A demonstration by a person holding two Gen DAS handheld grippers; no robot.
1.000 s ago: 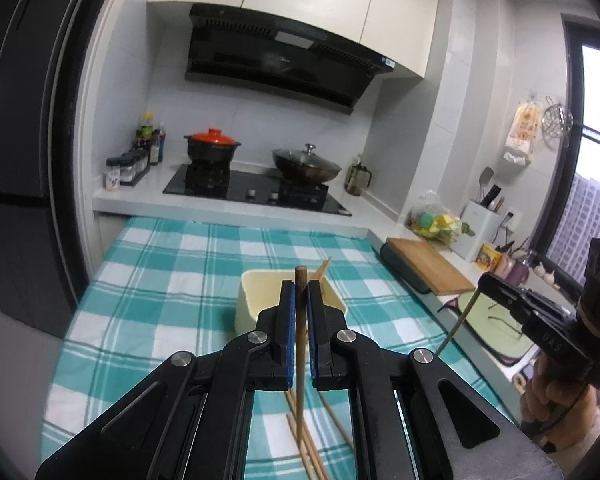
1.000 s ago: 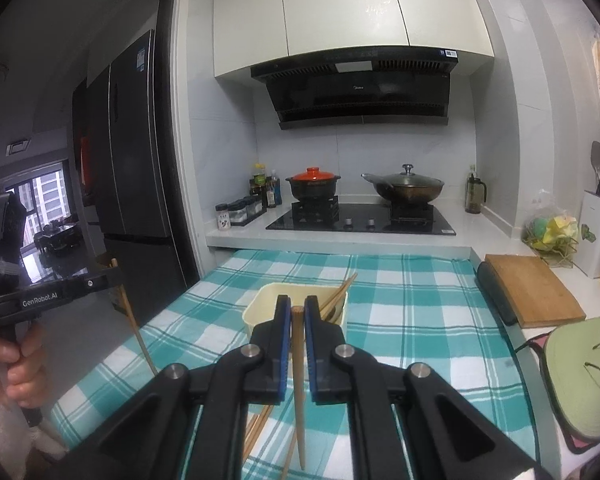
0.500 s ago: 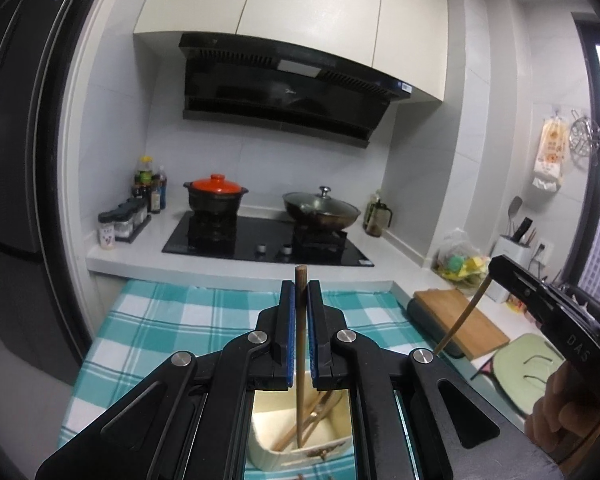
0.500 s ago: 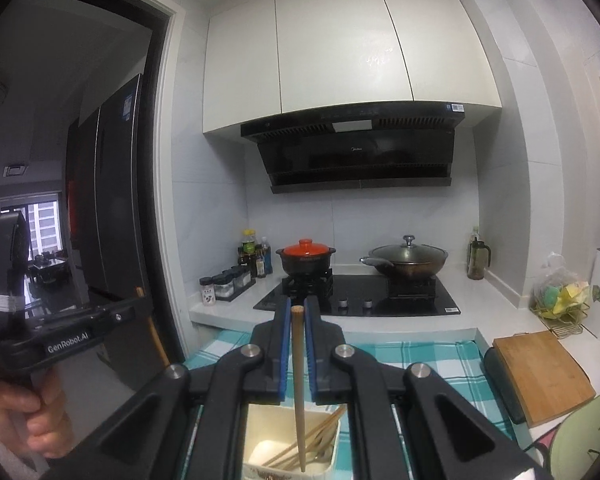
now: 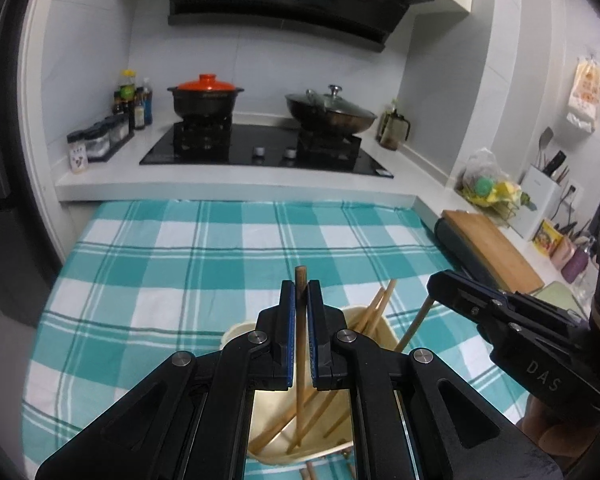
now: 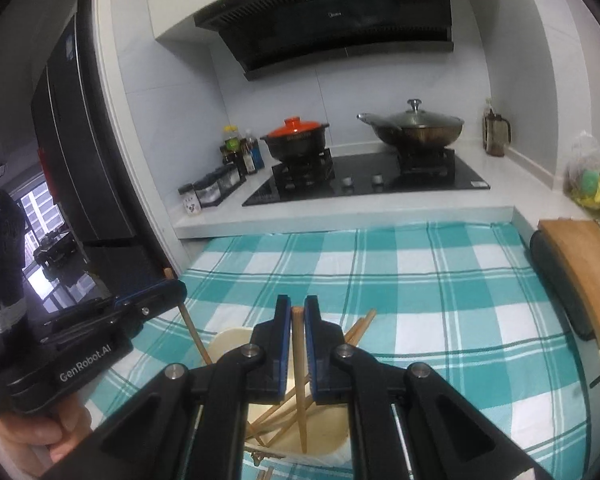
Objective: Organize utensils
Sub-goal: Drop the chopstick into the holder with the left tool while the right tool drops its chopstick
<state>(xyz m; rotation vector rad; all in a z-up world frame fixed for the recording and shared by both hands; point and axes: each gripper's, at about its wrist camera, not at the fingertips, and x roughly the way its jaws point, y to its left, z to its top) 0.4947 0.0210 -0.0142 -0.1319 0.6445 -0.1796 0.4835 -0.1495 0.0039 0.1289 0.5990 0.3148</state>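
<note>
Left gripper [image 5: 299, 300]: fingers pinch a dark chopstick [image 5: 300, 364], its lower end inside the box.
Right gripper [image 6: 297, 320]: fingers pinch a light chopstick [image 6: 299, 380], its tip down in the box.
Box [image 6: 224, 340]: cream, on the checked cloth [image 6: 420, 280], directly under both grippers.
Other chopsticks [image 5: 374, 306]: lean inside the box.

Dim, bluish indoor light; strong fisheye bending, dark vignetted corners.

I see both wrist cameras close above the cream container [image 5: 236, 330], facing the stove [image 6: 364, 180]; both share it.
</note>
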